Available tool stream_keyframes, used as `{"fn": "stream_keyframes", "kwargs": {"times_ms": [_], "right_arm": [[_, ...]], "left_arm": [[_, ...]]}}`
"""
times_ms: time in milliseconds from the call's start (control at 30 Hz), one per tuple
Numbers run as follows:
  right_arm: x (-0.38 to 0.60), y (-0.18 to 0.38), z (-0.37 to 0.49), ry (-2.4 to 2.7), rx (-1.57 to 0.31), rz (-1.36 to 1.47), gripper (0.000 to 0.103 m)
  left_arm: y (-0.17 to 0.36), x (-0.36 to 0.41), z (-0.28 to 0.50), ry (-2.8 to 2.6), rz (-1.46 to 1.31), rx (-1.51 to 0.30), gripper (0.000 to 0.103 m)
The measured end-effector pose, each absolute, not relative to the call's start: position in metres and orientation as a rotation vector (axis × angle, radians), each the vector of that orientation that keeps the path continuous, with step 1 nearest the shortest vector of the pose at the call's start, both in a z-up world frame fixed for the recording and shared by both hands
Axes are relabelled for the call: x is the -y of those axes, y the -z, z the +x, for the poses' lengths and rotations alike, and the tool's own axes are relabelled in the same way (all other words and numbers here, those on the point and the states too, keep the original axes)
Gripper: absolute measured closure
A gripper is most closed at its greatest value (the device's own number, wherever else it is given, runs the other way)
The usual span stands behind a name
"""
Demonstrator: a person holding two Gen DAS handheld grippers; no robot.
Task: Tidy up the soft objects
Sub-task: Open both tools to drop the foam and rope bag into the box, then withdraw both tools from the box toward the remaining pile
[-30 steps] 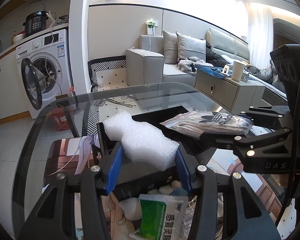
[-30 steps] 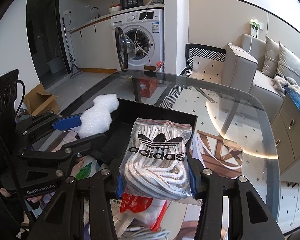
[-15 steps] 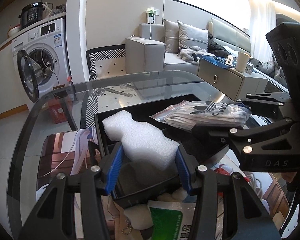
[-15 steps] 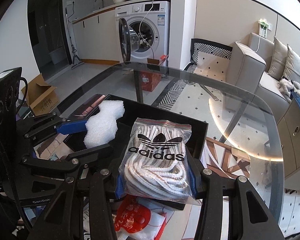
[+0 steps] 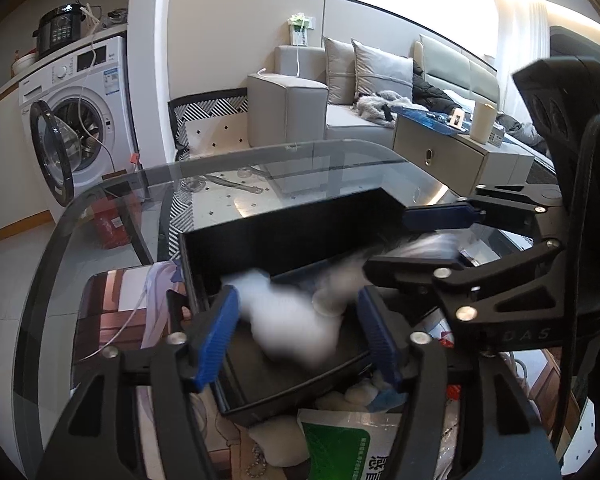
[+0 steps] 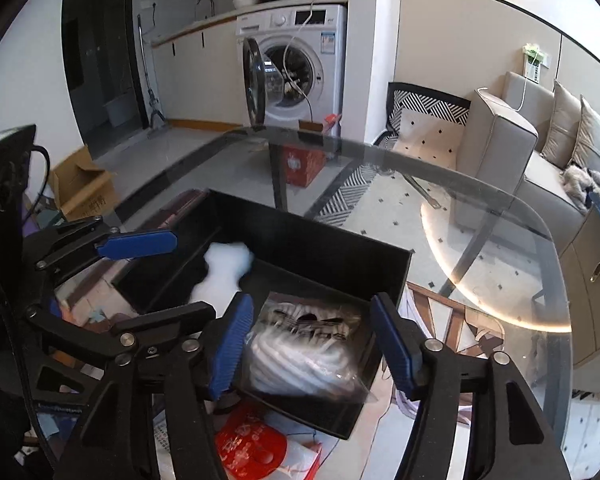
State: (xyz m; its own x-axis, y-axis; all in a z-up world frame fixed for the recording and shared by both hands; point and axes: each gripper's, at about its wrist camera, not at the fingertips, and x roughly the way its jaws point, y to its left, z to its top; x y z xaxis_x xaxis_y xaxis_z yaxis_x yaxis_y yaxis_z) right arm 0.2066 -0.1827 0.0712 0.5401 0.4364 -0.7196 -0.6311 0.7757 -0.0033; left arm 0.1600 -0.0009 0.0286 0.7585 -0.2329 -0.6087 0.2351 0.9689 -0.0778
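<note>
A black open box (image 5: pixel 284 236) (image 6: pixel 340 244) stands on the glass table. My left gripper (image 5: pixel 296 340) is open above its near left part; the white foam piece (image 5: pixel 296 328) is blurred in motion between the spread fingers, loose, dropping into the box. It also shows in the right wrist view (image 6: pixel 220 276). My right gripper (image 6: pixel 312 348) is open over the box's right part; the clear bag of white laces (image 6: pixel 304 352) is blurred below it, free of the pads, inside the box.
A green-and-white packet (image 5: pixel 348 444) and small white items lie in front of the box. A red packet (image 6: pixel 252 448) lies near the right gripper. The curved glass table edge (image 6: pixel 500 196) runs beyond the box. A washing machine (image 6: pixel 296 64) and sofa (image 5: pixel 340 96) stand further off.
Both grippers have opened. The foam piece and the lace bag have left the pads and are falling into the black box. Both grippers have moved closer over the box.
</note>
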Motion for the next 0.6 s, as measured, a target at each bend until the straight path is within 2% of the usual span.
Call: {"fn": "stream_keyframes", "kwargs": {"times_ms": [100, 167, 233, 300, 600], "right_arm": [[0.191, -0.078, 0.199, -0.616, -0.744, -0.271, 0.025], [0.199, -0.082, 0.193, -0.600, -0.729, -0.247, 0.015], [0.210, -0.087, 0.187, -0.595, -0.724, -0.207, 0.010], [0.219, -0.092, 0.180, -0.593, -0.707, -0.182, 0.001], [0.240, -0.101, 0.139, -0.599, -0.682, -0.153, 0.000]], "left_arm": [[-0.034, 0.000, 0.154, 0.253, -0.001, -0.642, 0.023], [-0.038, 0.000, 0.150, 0.239, 0.001, -0.630, 0.009], [-0.042, -0.003, 0.145, 0.218, -0.013, -0.612, 0.001], [-0.045, -0.007, 0.139, 0.208, -0.030, -0.606, 0.000], [-0.045, -0.019, 0.112, 0.150, -0.089, -0.610, 0.000]]}}
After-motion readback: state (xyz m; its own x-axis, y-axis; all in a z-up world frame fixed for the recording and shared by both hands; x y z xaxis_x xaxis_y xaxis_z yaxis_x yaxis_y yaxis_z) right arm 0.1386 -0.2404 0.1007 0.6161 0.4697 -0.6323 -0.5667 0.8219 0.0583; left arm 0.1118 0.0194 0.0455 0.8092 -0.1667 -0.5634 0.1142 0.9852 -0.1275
